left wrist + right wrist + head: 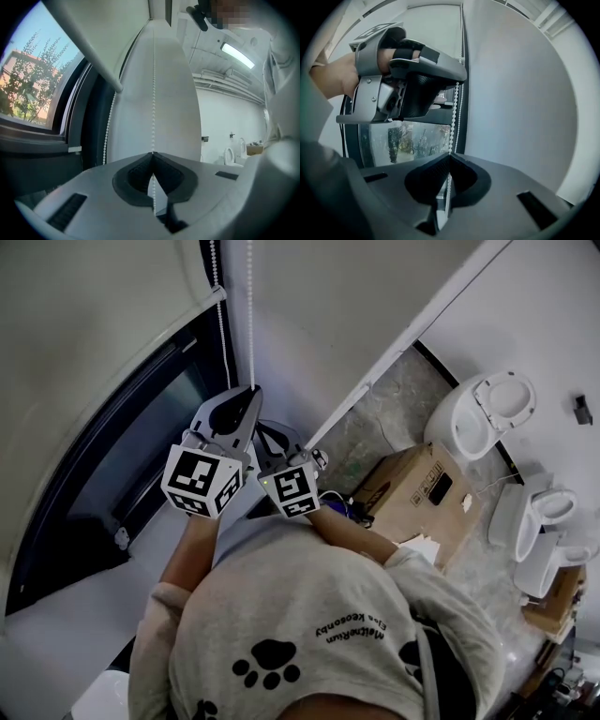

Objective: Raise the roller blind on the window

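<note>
Both claws are biting on the bead chain (153,93) right now. The left gripper (153,153) is pinching it between closed pads, and the right gripper (450,157) is doing the same just underneath, on what looks like the same strand. The second strand is hanging free just beside them, towards the window (28,84).

The worry I'm having is slip. The pads are clamping a thin string of small beads, so a hard tug could let it slide through one claw, leaving the other to take the whole load. If the pull is angling away from the wall instead of going straight down, the beads may be jumping or jamming at the top mechanism, which is out of sight. I also can't tell from here whether this strand is the raising one, and if it isn't, the blind will be coming down.

The roller blind (84,343) is covering the upper part of the window, with dark glass showing below its edge. Its bottom rail (84,47) is lying crosswise, with its long axis level along the window's width, and the sheet is hanging down from above. The chain is running plumb, top to bottom, at the blind's right-hand end beside the frame.
</note>
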